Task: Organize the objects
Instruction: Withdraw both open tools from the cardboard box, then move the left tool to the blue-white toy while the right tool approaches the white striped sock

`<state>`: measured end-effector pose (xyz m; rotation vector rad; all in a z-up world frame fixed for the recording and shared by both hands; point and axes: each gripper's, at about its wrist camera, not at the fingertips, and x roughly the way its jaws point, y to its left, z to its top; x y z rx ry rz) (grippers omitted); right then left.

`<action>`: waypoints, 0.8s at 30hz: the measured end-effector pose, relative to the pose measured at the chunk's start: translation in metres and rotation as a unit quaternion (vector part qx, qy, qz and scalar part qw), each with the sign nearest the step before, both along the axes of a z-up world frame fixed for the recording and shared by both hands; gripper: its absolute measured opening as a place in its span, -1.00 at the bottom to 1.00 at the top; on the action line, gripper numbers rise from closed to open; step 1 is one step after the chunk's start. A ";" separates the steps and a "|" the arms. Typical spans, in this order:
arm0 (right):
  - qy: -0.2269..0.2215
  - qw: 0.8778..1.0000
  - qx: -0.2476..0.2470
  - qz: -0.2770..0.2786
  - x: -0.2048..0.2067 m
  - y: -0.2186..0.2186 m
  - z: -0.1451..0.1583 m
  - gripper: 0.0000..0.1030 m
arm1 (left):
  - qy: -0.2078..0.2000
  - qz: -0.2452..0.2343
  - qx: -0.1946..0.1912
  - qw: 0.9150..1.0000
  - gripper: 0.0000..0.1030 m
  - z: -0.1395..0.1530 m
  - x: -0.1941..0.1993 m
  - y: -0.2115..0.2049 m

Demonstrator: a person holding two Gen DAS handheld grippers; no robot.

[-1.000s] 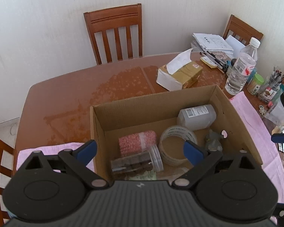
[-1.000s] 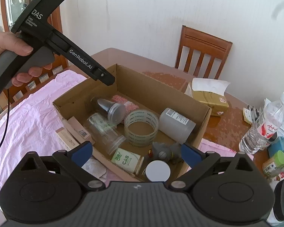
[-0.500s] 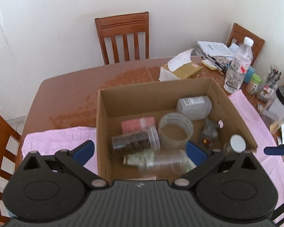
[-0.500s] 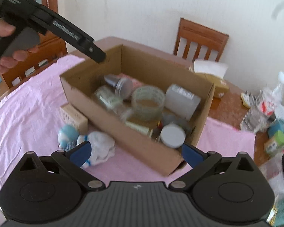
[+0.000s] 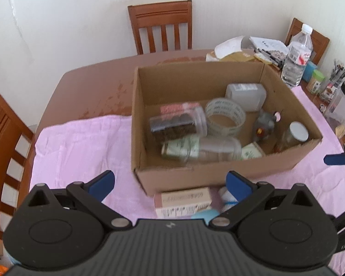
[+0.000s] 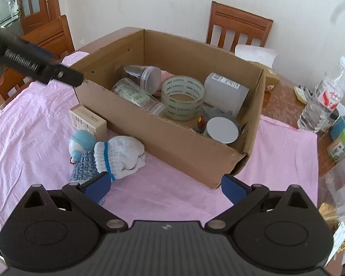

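Box: cardboard box [image 6: 172,135] sits open on the pink cloth [image 6: 34,124] that covers the near part of the brown table [image 5: 89,85].
Inside the box: roll of clear tape [image 6: 182,97] near the middle, white plastic bottle [image 6: 225,94] on its side toward the far wall, 2 clear jars lying down, the dark-filled jar [image 5: 177,125] and the jar with green packets [image 6: 135,95], a white-lidded jar [image 6: 222,130] by the near right corner, and a small grey figure [image 5: 264,124], too blurred to make out.
Outside the box: small cream carton [image 6: 87,120] touches the box's near wall; blue-and-white round toy [image 6: 81,143] lies just beside it, with a white sock [image 6: 119,157] and a blue knitted piece [image 6: 85,168] against that.
Left tool [image 5: 170,184]: released, blue fingers spread wide, nothing between them; its jaws have just been opening. It hangs over the cloth in front of the box, above the carton.
Right tool [image 6: 165,186]: released too, fingers wide apart over bare cloth, its left finger [image 6: 97,186] in front of the knitted piece.
Table's far side: water bottle [image 6: 322,101], tissue box [image 5: 230,50], papers and small jars, well apart from the box.
Chairs: 1 wooden chair [image 5: 161,25] against the white wall.
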<state>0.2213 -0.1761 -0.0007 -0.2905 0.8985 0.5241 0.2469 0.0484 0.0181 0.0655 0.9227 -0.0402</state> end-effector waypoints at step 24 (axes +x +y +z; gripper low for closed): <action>0.065 0.983 0.043 -0.164 0.039 0.073 -0.056 1.00 | 0.043 0.056 -0.006 0.997 0.99 -0.056 -0.022 0.081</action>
